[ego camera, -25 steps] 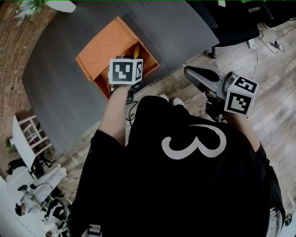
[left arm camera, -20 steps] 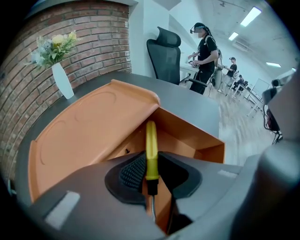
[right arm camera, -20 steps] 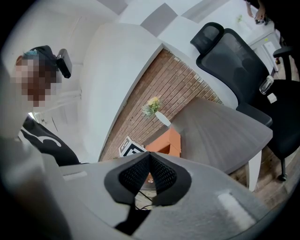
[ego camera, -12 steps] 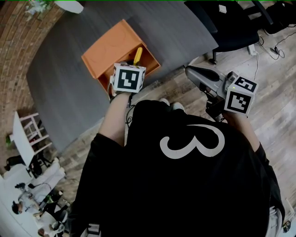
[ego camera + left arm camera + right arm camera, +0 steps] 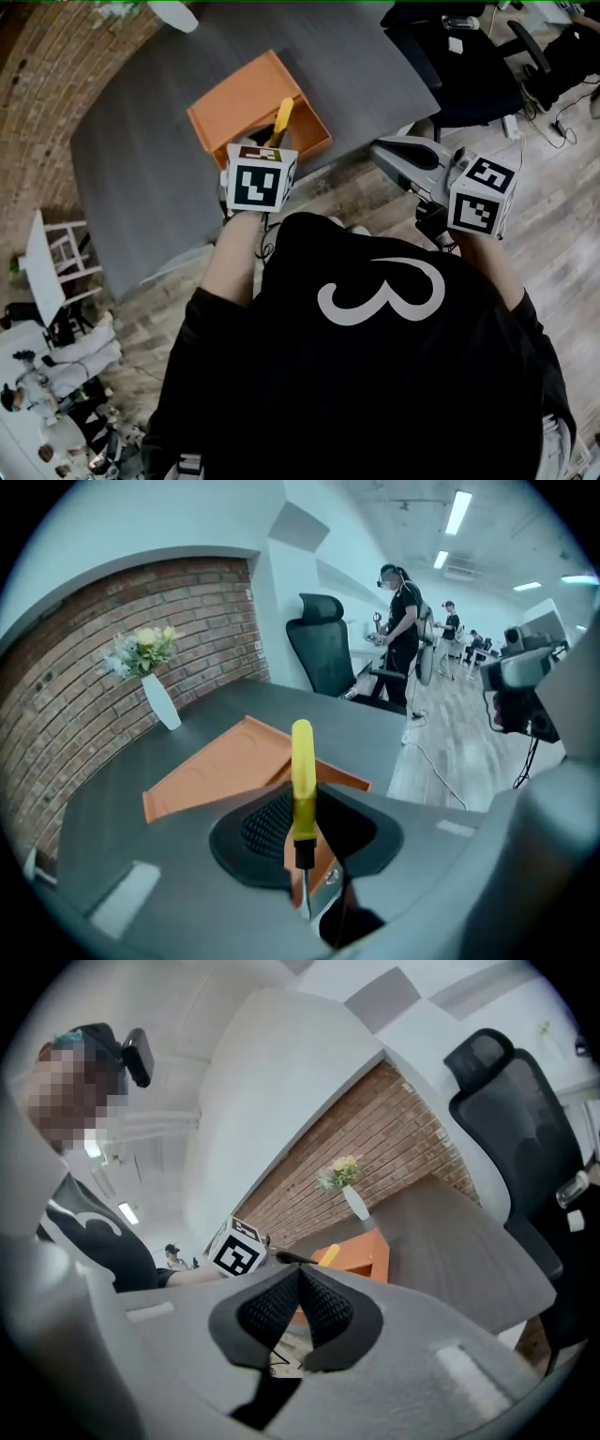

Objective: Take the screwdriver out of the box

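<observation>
Tabletop in dark grey, broad and rounded at its edge, takes up the upper half of the head view, with a red brick wall behind it. Below it is the person's black shirt, which carries a large white figure "3", the only writing that can be read. A black high-backed office chair stands off the table's far right side. On the table sits an orange plastic box with its flat lid swung open and lying beside the open compartment. A slim white vase of pale flowers stands upright near the wall, well apart from the box. The left gripper, grey with ribbed black pads and a cube of black-and-white square markers, is clenched on a yellow-handled screwdriver. The right gripper, of the same build, hangs off the table's edge over the wooden floor with its jaws pressed together at the tips and nothing between them. The screwdriver's long axis runs along the left gripper's jaws. Its rounded yellow handle points away from the person and upward, while the black collar and bare metal shaft point back toward the gripper's body. In the head view the handle slants up and to the right over the box's open compartment. The pads grip the lower part of the handle, just above the collar.
</observation>
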The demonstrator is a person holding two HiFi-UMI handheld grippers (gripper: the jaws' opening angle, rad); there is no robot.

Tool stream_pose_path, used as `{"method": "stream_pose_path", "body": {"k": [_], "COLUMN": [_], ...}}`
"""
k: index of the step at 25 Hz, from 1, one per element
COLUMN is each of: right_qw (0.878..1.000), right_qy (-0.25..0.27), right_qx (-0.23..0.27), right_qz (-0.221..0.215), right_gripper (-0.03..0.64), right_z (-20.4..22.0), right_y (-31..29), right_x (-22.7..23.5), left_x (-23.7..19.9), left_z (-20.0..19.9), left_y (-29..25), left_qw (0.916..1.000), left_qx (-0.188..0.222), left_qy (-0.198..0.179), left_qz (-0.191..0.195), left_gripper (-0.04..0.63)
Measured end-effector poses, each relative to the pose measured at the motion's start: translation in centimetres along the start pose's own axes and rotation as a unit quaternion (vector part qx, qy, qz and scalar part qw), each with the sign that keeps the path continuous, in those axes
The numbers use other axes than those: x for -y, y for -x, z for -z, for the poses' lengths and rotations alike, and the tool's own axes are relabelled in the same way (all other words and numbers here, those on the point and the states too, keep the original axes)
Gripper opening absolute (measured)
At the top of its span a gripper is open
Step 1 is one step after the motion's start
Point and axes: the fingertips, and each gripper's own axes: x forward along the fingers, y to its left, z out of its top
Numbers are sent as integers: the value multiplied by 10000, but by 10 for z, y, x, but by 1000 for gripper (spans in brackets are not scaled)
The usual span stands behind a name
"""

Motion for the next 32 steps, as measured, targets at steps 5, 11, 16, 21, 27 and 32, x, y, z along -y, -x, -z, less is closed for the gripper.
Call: {"method": "stream_pose_path", "body": {"k": [5,11,16,21,27,32], "right_qw": [9992,9975,9958,9957,9965,9965], "right_qy": [284,507,270,407,401,388], "right_qx": [80,246,412,373,319,239], "right_qz": [-253,-418,-776,-749,-663,-698], "right_gripper": [2,2,1,0,0,0], "right_z": [-15,-32,-41,-44,-37,-34], "right_y": [-3,-4,-5,-18,-23,-25], "right_x": [-20,-37,-47,-55,-52,-52], "left_x": [7,28,36,38,44,47], "left_z": [-19,-45,-49,-49,-44,-43], "left_y": [46,103,138,159,161,161], "left_qw": [9968,9666,9480,9251,9135,9134], "left_qx": [680,1874,2432,2713,2849,2855], "left_qy": [382,1452,1676,2104,2255,2283], "left_qz": [167,975,1187,1625,1832,1792], "left_gripper": [98,98,99,100,99,99]}}
